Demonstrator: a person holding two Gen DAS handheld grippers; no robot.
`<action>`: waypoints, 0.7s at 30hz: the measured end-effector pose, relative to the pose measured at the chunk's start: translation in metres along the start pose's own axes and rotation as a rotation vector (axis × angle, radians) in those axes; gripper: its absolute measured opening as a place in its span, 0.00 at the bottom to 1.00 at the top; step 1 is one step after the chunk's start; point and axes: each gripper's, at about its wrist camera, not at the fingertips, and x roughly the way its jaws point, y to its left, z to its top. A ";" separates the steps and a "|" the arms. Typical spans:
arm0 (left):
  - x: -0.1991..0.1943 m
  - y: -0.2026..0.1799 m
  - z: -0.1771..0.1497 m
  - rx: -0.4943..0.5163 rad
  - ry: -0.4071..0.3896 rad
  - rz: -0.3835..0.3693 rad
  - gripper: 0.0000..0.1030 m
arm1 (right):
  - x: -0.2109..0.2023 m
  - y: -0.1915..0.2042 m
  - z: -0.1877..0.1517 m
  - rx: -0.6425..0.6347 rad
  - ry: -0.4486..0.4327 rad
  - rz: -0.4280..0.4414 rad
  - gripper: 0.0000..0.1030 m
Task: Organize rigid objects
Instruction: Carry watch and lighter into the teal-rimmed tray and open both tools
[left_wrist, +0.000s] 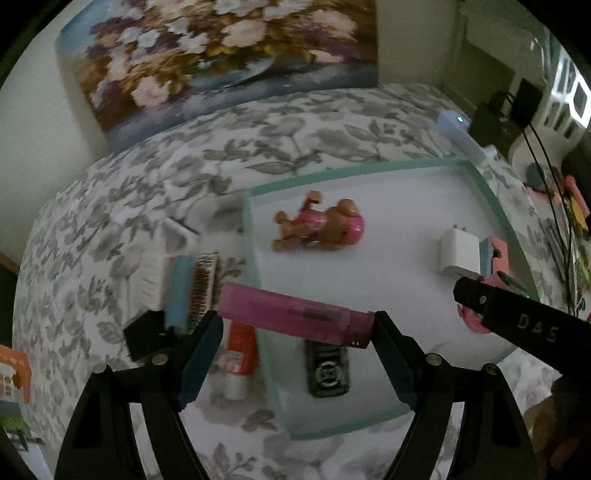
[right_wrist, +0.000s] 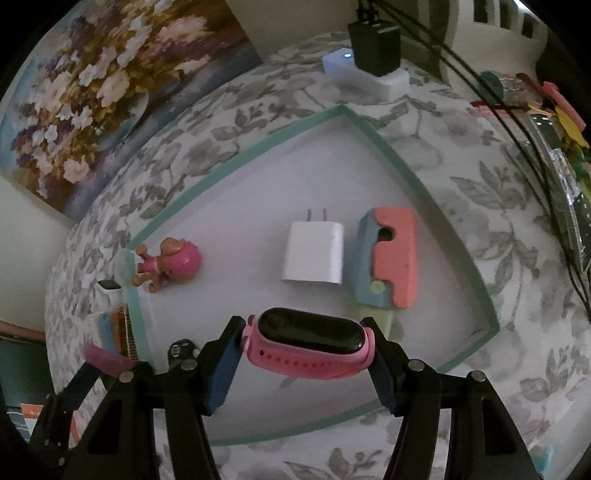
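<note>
My left gripper (left_wrist: 295, 328) is shut on a pink lighter (left_wrist: 295, 317), held crosswise above the near left edge of a white tray with a green rim (left_wrist: 354, 168). My right gripper (right_wrist: 304, 350) is shut on a pink smartwatch (right_wrist: 306, 347) with a black face, held above the tray (right_wrist: 388, 147). In the tray lie a pink toy dog (left_wrist: 321, 225), also seen from the right wrist (right_wrist: 168, 264), a white charger plug (right_wrist: 314, 254), a pink-and-blue block (right_wrist: 391, 258) and a small black device (left_wrist: 327, 369).
Left of the tray on the floral cloth lie brushes (left_wrist: 184, 284), an orange-and-white tube (left_wrist: 240, 354) and a black block (left_wrist: 144, 334). A white power strip (right_wrist: 365, 70) with a black adapter sits behind the tray. Cables and colourful clutter line the right edge. A flower painting (left_wrist: 221, 55) leans on the wall.
</note>
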 end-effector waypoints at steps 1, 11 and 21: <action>0.003 -0.004 0.000 0.007 0.003 -0.002 0.80 | 0.000 -0.001 0.000 0.003 -0.001 -0.002 0.64; 0.016 -0.022 0.000 0.055 0.005 -0.004 0.81 | 0.003 -0.003 0.000 -0.012 0.011 -0.003 0.64; 0.013 -0.020 0.001 0.059 -0.002 -0.007 0.81 | 0.006 0.005 -0.001 -0.047 0.020 -0.004 0.64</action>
